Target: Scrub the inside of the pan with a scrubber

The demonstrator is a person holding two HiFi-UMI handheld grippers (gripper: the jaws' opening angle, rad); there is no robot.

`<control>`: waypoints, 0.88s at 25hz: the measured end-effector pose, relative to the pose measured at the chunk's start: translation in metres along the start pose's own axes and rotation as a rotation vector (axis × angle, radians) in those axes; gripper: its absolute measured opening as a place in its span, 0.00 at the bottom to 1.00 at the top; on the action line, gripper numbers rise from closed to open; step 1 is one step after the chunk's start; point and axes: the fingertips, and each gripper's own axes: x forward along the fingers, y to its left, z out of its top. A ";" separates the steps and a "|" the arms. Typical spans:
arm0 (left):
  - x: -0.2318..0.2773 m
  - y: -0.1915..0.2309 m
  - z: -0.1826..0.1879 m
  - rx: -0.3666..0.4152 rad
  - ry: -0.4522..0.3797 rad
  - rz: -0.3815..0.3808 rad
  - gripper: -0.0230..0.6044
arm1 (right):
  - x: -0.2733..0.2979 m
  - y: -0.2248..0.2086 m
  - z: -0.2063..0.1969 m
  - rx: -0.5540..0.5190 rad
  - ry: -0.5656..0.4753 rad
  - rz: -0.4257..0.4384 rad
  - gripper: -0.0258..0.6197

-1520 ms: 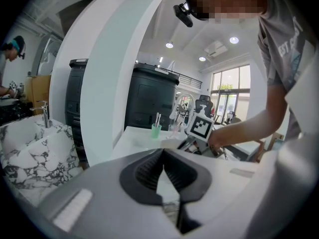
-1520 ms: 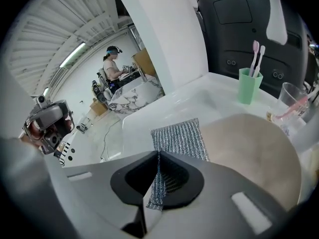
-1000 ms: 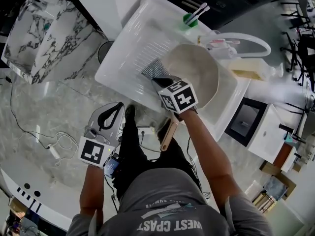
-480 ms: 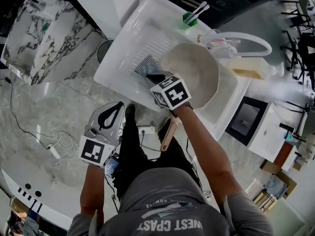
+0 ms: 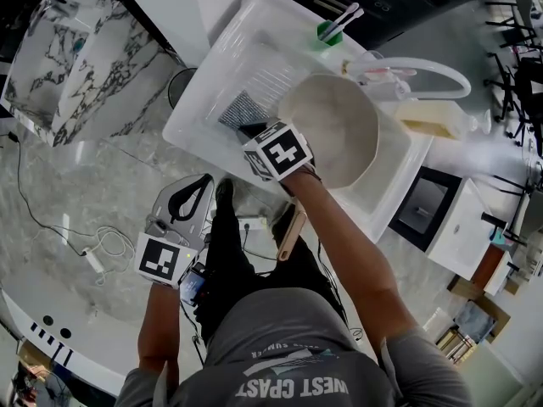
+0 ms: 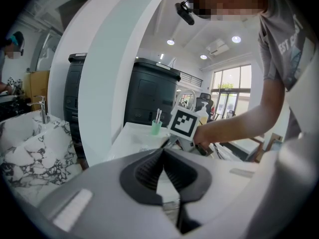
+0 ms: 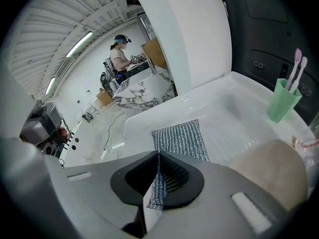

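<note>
A round beige pan [image 5: 339, 130] lies in the white sink [image 5: 212, 75], and its wooden handle [image 5: 290, 227] sticks out over the near rim. My right gripper [image 5: 254, 128] hangs over the ribbed drainboard just left of the pan. It is shut on a silvery mesh scrubber [image 5: 242, 108]. In the right gripper view the scrubber [image 7: 179, 138] trails forward from the right gripper [image 7: 158, 156] onto the drainboard, and the pan [image 7: 271, 168] shows at lower right. My left gripper [image 5: 193, 195] stays low near the person's body. It [image 6: 163, 151] is shut and holds nothing.
A green cup [image 5: 327, 32] with toothbrushes stands at the sink's far corner. A white faucet [image 5: 424, 70] arches over the basin, beside a yellowish block [image 5: 428, 117]. A marble basin [image 5: 68, 58] sits to the left, and a cable [image 5: 93, 248] lies on the floor.
My right gripper has slid left with the scrubber, from the pan's rim out over the drainboard. The left gripper has stayed still.
</note>
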 end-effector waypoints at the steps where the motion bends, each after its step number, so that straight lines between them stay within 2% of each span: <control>1: 0.000 0.000 0.000 -0.004 0.005 -0.001 0.04 | 0.002 0.001 0.001 -0.001 0.006 0.005 0.07; 4: -0.001 0.000 0.000 -0.013 0.020 -0.001 0.04 | 0.007 0.007 0.003 -0.005 0.026 0.030 0.08; 6: -0.002 0.000 0.001 -0.011 0.020 0.002 0.04 | 0.009 0.010 0.005 -0.013 0.029 0.045 0.05; 8: -0.002 0.000 0.006 -0.002 0.011 0.003 0.04 | 0.006 0.012 0.009 -0.024 0.017 0.052 0.07; 14: -0.007 -0.005 0.019 0.034 -0.014 0.002 0.04 | -0.022 0.007 0.016 -0.027 -0.032 0.025 0.09; 18: -0.012 -0.012 0.033 0.054 -0.033 0.003 0.04 | -0.060 0.001 0.021 -0.026 -0.096 -0.012 0.09; 22: -0.021 -0.021 0.055 0.079 -0.061 0.006 0.04 | -0.121 -0.003 0.030 -0.007 -0.228 -0.070 0.07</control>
